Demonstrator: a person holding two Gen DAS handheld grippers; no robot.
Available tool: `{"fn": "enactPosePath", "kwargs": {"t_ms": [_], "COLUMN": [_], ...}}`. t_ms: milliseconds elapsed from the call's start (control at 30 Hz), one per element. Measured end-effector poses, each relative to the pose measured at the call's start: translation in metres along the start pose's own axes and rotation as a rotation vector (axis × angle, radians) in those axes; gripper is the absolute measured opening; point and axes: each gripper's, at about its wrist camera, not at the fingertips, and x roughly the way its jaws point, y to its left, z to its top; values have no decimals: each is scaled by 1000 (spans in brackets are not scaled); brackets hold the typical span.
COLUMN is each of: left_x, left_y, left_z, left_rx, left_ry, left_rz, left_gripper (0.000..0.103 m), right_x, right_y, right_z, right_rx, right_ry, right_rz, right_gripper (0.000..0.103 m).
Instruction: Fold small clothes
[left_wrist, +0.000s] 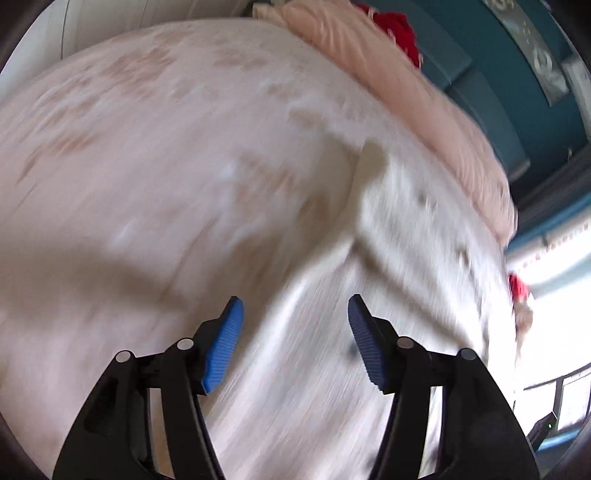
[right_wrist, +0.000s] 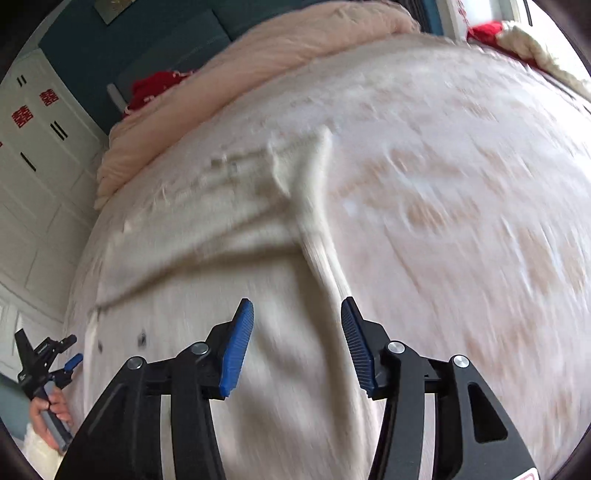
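Observation:
A cream garment (left_wrist: 406, 229) lies spread on the bed; both views are blurred. In the left wrist view it fills the lower right, and my left gripper (left_wrist: 295, 299) hovers over its left edge, open, with nothing between the blue pads (left_wrist: 221, 347). In the right wrist view the cream garment (right_wrist: 221, 229) covers the left half, with a raised fold ridge (right_wrist: 317, 221) down its right side. My right gripper (right_wrist: 297, 302) stands open just above the cloth near that ridge, gripping nothing. The left gripper (right_wrist: 44, 347) also shows at the lower left, held by a hand (right_wrist: 48, 410).
The bed sheet (left_wrist: 147, 147) is pale pink with faint brown patterns and stretches wide around the garment. A bunched pink duvet (right_wrist: 295, 48) and a red cloth (right_wrist: 155, 88) lie at the bed's far end. A white wardrobe (right_wrist: 37, 147) stands left of the bed.

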Motion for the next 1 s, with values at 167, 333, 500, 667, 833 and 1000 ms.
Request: {"fn": "enactPosePath", "kwargs": {"t_ms": [167, 333, 500, 667, 833, 1000], "left_x": [-39, -52, -41, -33, -80, -132], "left_y": [34, 31, 20, 13, 17, 13], "left_z": [-78, -110, -115, -111, -114, -129], "left_rx": [-21, -42, -78, -79, -65, 20], "left_ry": [110, 93, 73, 159, 82, 81], "left_rz": [-7, -51, -48, -55, -79, -73], "left_gripper": [64, 81, 90, 12, 8, 6], "right_x": [-42, -43, -29, -22, -66, -107], "right_y": [-37, -33, -26, -25, -7, 7], "right_z": [-85, -135, -133, -126, -118, -123], "right_rx": [76, 107, 140, 207, 98, -38], "right_ry": [153, 225, 161, 155, 89, 108], "right_rz": [47, 163, 175, 215, 246, 240], "right_gripper": [51, 64, 67, 11, 10, 9]}}
